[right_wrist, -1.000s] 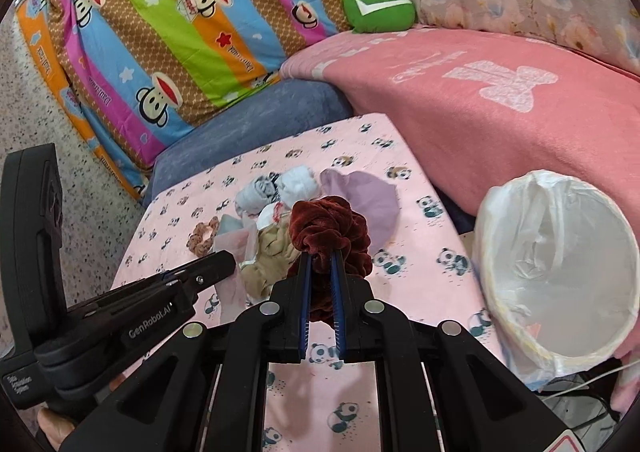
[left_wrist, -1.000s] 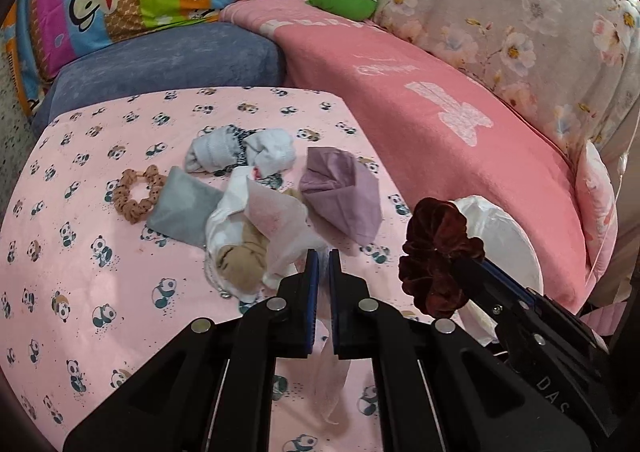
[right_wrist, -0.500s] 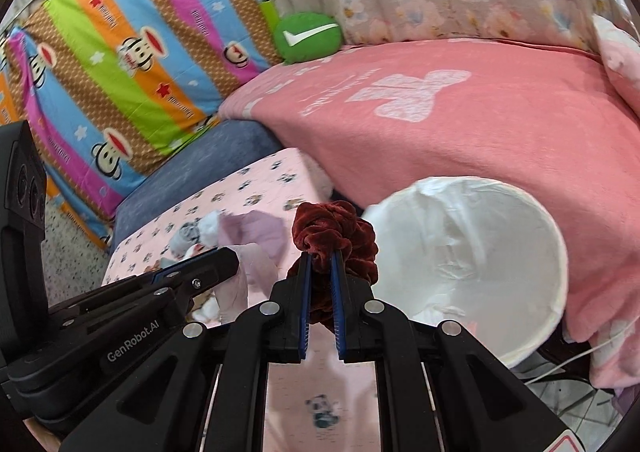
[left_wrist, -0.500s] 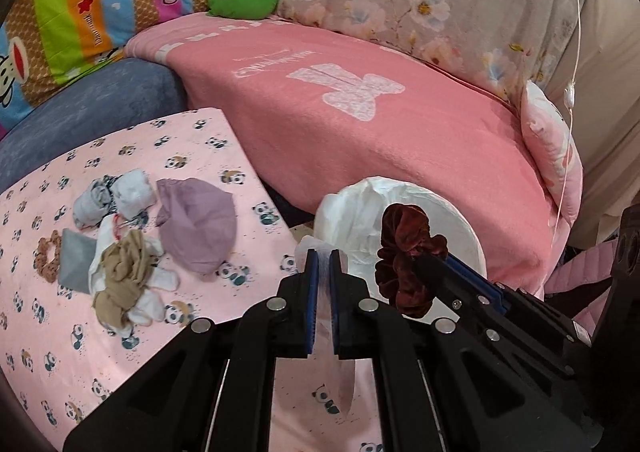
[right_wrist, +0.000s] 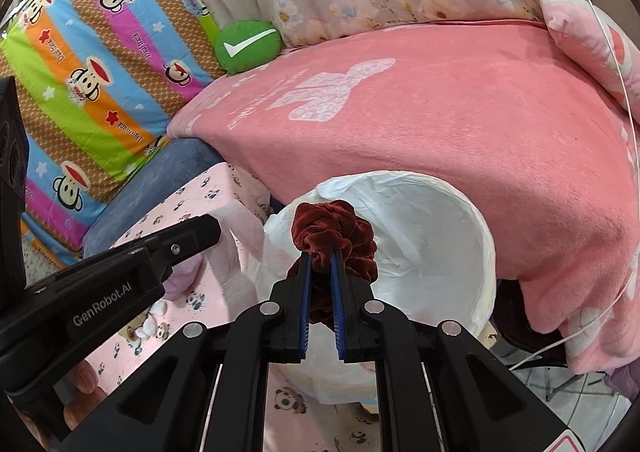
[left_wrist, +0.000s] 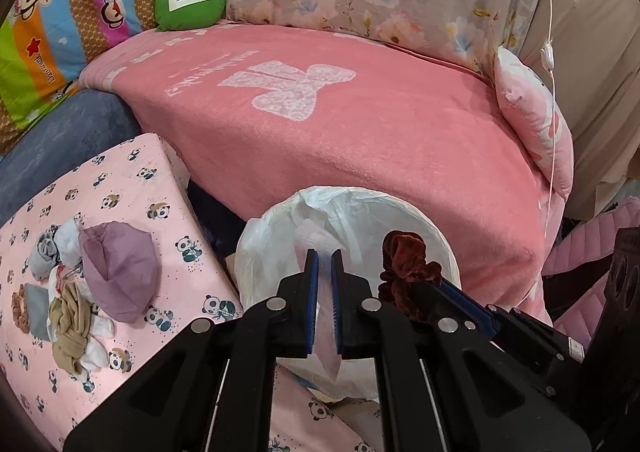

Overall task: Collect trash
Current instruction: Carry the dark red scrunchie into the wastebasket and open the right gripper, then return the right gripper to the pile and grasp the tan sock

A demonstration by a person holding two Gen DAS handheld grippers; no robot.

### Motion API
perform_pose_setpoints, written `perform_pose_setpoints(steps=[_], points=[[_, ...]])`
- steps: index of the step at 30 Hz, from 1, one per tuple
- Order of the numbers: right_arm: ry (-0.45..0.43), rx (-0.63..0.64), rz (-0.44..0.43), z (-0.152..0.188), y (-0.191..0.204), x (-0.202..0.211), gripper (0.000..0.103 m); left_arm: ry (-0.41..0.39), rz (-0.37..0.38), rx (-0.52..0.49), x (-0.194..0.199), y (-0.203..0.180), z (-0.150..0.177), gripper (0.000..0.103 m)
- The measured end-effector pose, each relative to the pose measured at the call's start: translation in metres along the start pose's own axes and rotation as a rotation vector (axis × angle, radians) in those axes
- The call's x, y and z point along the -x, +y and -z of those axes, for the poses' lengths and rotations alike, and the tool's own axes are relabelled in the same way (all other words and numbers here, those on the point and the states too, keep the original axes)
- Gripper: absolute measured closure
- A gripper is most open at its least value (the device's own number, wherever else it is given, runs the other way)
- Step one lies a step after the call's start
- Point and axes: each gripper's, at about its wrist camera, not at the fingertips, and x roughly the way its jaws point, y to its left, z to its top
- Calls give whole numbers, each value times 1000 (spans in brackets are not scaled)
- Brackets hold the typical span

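A white bag-lined bin [left_wrist: 352, 212] stands between the panda-print sheet and the pink blanket. My left gripper [left_wrist: 325, 252] hangs over the bin's near rim. A thin pale pink cloth [left_wrist: 326, 344] sits between its pads and droops below them, and the jaws are just opening. In the right wrist view that cloth [right_wrist: 240, 248] dangles from the left gripper [right_wrist: 212, 228] beside the bin [right_wrist: 424, 236]. My right gripper [right_wrist: 320, 256] is shut on a dark red velvet scrunchie [right_wrist: 332, 228] above the bin's opening. The scrunchie [left_wrist: 408, 264] also shows in the left wrist view.
On the panda-print sheet [left_wrist: 120, 180] lie a purple cloth [left_wrist: 116, 268], a beige knotted cloth [left_wrist: 70, 324], grey socks [left_wrist: 48, 256] and a brown scrunchie [left_wrist: 18, 308]. A pink blanket [left_wrist: 360, 140] rises behind the bin. A white cable [left_wrist: 551, 92] hangs at the right.
Both grippers have swung right, away from the pile on the panda sheet, and now hang over the bin. Each has kept its item: pink cloth left, red scrunchie right.
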Motion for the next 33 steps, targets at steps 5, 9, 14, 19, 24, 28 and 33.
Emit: perform_pose_setpoints(steps=[5,9,14,19,24,28,33], points=[[4,-7,12,0,-11,-5,90,8,-15,10,-7,-1,-2,63],[-4,-22,16,0,-14,-5,87,-54,-61,17,2,-1,-3,25],[0,-28,17,0,-15,-5,87,-58,-84,17,5,3,-4,24],[-3,-13,11,2,-7,-1,81,-60,-108,54,11,15,2,24],[1,10,-1,5,8,3,78,-68,-135,98,23,32,11,24],[1,31,-13,8,23,6,73,-70,-157,135,33,46,19,24],[12,70,-31,15,45,7,72,-76,-188,170,45,66,28,24]])
